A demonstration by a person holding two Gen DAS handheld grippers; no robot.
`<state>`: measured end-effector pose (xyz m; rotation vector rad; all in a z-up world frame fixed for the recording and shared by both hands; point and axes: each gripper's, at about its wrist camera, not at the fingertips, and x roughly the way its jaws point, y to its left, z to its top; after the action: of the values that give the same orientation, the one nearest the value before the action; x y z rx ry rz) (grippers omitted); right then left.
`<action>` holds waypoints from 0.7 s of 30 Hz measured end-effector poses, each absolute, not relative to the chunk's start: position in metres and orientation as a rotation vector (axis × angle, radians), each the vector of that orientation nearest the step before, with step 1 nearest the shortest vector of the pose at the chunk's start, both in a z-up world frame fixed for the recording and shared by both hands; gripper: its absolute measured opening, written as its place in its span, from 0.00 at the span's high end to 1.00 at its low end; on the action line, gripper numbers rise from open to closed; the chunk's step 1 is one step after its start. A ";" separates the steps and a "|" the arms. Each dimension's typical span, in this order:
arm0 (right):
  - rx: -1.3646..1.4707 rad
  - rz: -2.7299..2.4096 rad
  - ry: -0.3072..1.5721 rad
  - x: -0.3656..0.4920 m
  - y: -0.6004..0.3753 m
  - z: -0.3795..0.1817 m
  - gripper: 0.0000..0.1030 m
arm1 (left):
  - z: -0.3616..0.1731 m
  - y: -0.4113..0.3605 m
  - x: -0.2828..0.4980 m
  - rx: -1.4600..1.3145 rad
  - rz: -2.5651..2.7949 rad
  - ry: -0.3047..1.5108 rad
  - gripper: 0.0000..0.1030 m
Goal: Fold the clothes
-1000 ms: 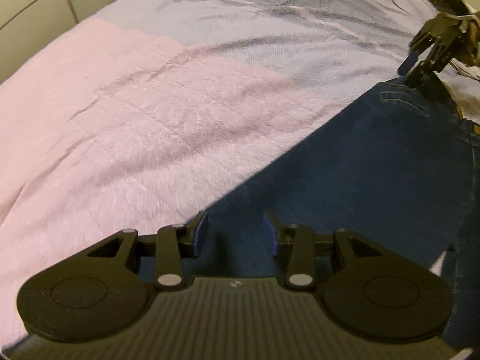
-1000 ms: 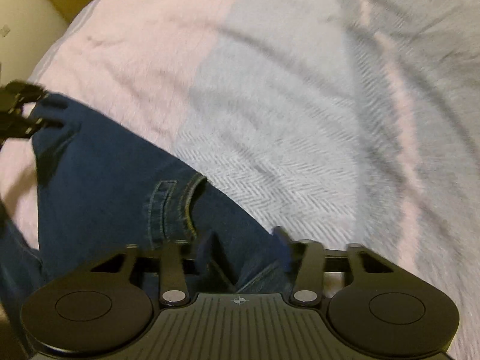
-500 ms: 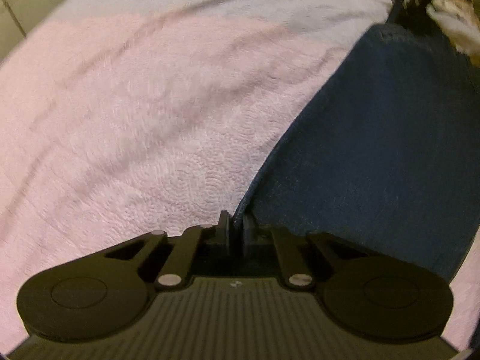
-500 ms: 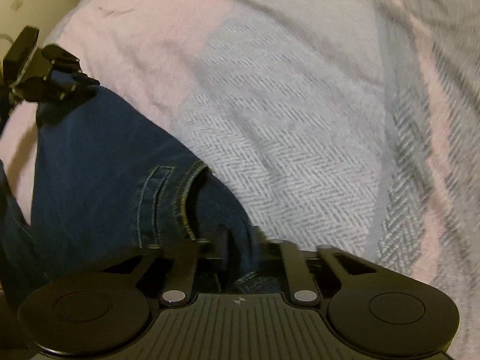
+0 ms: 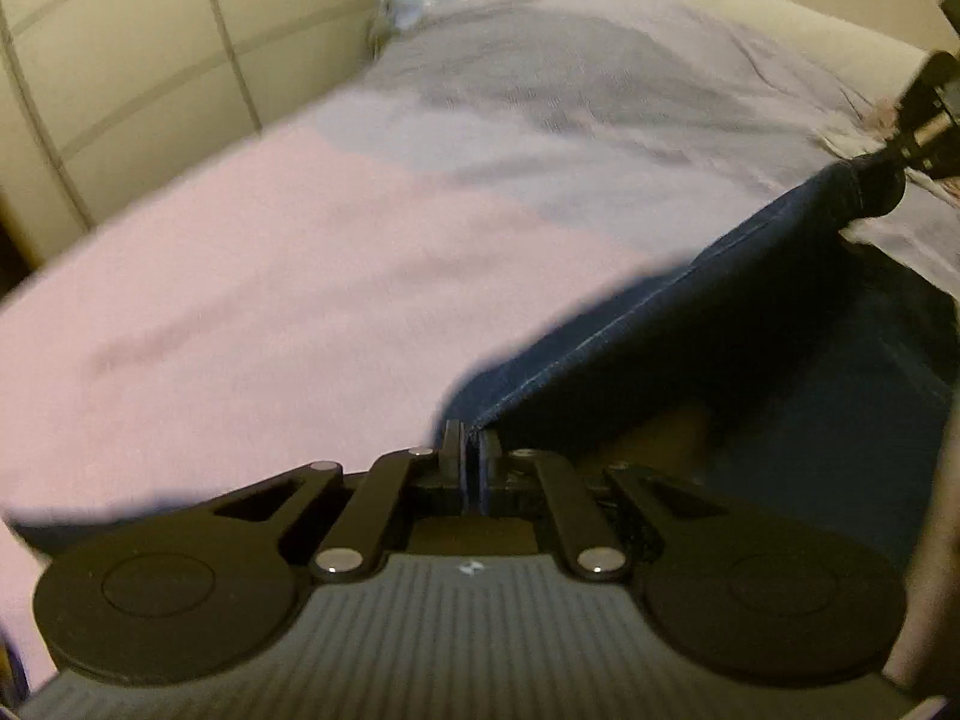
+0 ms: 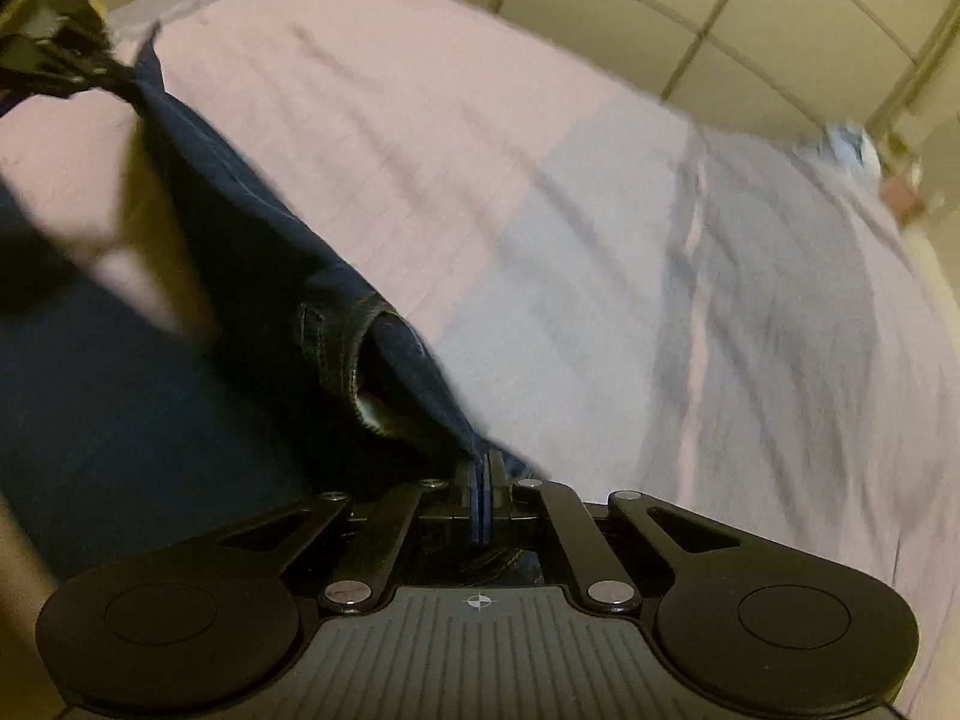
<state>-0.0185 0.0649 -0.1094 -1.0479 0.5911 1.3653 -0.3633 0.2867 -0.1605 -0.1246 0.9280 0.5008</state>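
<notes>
Both grippers are clenched on the dark blue denim jeans [image 5: 750,360], which hang stretched between them above the pink and grey-lilac bedspread [image 5: 270,300]: the left gripper [image 5: 471,450] pinches a seamed edge, and the right gripper [image 6: 480,474] pinches the cloth just beside a stitched pocket opening. To do this lift well, I would keep the two grips level and the edge between them taut, so that the slack below falls straight and the fold line lands square on the bed. The left wrist view shows the long side seam running up to the other gripper at the far right. Only the right wrist view shows the pocket gaping with pale lining inside, and the denim twisting toward the left gripper in its upper left corner.
</notes>
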 end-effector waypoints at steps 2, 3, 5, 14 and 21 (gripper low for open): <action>-1.106 1.309 0.721 -0.053 0.036 -0.132 0.98 | -0.181 0.252 -0.389 -0.251 0.514 1.014 0.93; -1.125 1.268 0.795 -0.064 0.027 -0.147 0.97 | -0.193 0.240 -0.400 -0.325 0.522 1.062 0.93; -1.121 1.165 0.936 -0.079 0.009 -0.174 0.95 | -0.212 0.224 -0.417 -0.460 0.528 1.108 0.92; 0.007 0.736 1.267 -0.022 -0.048 -0.182 0.59 | -0.227 0.268 -0.487 -0.985 0.895 0.814 0.70; 0.397 0.660 1.304 0.021 -0.075 -0.211 0.55 | -0.257 0.305 -0.509 -1.310 1.180 0.492 0.70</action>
<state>0.0205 -0.0750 -0.2107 0.3969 1.3043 0.6599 -0.5085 0.3048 -0.2574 -1.3101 0.4917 1.1796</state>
